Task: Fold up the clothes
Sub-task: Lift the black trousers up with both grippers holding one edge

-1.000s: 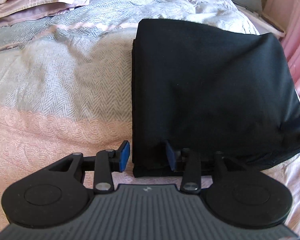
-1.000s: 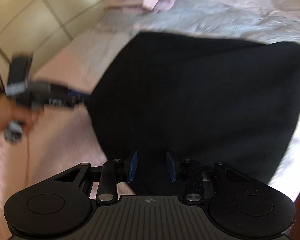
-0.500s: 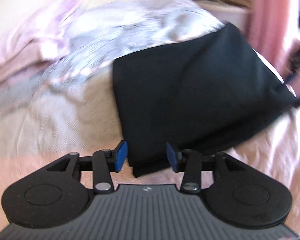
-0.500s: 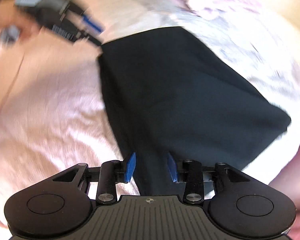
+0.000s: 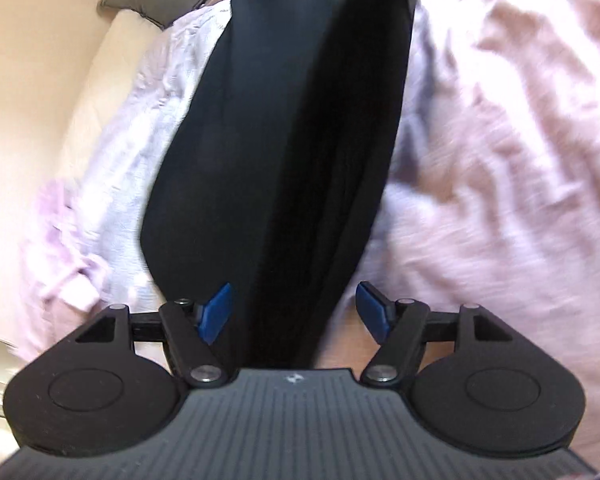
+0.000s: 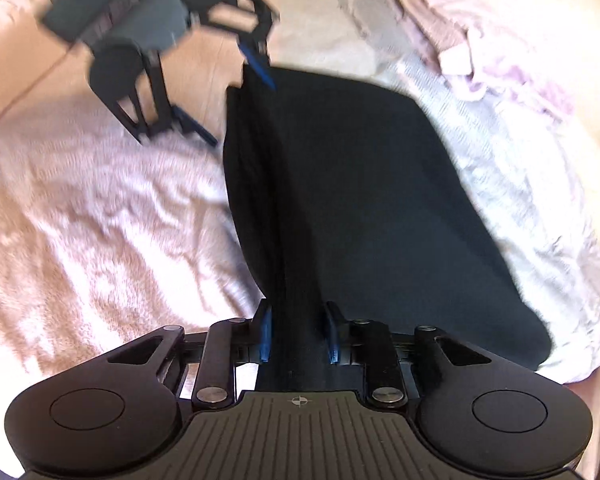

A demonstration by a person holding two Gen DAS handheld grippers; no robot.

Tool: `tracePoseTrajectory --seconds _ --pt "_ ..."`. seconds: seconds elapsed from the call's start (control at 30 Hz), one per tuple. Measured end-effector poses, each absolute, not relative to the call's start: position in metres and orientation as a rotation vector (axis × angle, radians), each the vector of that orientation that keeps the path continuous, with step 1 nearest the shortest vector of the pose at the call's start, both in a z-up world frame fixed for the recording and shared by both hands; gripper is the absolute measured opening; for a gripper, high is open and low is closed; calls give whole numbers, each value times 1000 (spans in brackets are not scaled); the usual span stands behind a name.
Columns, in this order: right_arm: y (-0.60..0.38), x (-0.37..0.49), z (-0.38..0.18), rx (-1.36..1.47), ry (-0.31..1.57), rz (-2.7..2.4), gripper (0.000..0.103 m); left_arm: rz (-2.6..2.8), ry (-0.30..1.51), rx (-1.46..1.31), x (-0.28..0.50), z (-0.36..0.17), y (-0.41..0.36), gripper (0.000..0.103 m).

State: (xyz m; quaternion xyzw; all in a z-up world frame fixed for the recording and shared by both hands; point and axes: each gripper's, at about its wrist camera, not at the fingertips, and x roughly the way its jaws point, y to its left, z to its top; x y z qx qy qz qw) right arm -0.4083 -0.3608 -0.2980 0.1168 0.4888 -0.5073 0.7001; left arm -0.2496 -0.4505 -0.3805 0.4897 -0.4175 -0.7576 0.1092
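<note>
Setting: pink quilted bedspread (image 6: 100, 240) on a bed, a pale lavender blanket (image 6: 520, 168) beside it.
Garment: folded black garment (image 6: 372, 200) lying on the bed, its thick folded edge running from one gripper to the other.
Left gripper (image 5: 294, 312): jaws spread wide and just been opening; the folded edge passes between the blue pads (image 5: 216, 312), neither pad pressing it.
Right gripper (image 6: 299, 332): jaws just been closing, drawn in on the garment's near edge, blue pads pinching the fold.
Blur: bedding smeared at both sides.
</note>
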Motion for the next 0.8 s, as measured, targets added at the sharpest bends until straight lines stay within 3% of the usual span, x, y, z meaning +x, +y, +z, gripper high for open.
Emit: tracePoseTrajectory --seconds 0.1,0.17,0.27,0.3,0.37,0.5,0.6,0.7,0.8 --pt "-357 -412 -281 253 1074 -1140 24 -2144 -1281 1488 -258 -390 -464 62" --pt "-355 -412 -279 255 1067 -1139 24 -2173 -1236 1529 -261 -389 -471 45" --pt "-349 -407 -291 236 1100 -1117 25 -2217 -1169 1539 -259 -384 -478 34" --pt "-347 -405 -297 225 1116 -1109 26 -2230 -1147 1530 -259 -381 -476 33" --pt "-343 -395 -314 181 1158 -1120 45 -2255 -1100 1523 -259 -377 -477 31" --pt "-341 -380 -347 84 1245 -1136 47 -2299 -1014 1527 -258 -362 -481 30" --pt "-347 -388 -360 79 1264 -1118 46 -2304 -1014 1538 -252 -352 -476 28" --pt "-349 -408 -342 139 1232 -1117 27 -2304 -1007 1538 -253 -335 -466 26" --pt "-345 -423 -312 153 1209 -1149 25 -2298 -981 1526 -254 -319 -453 25"
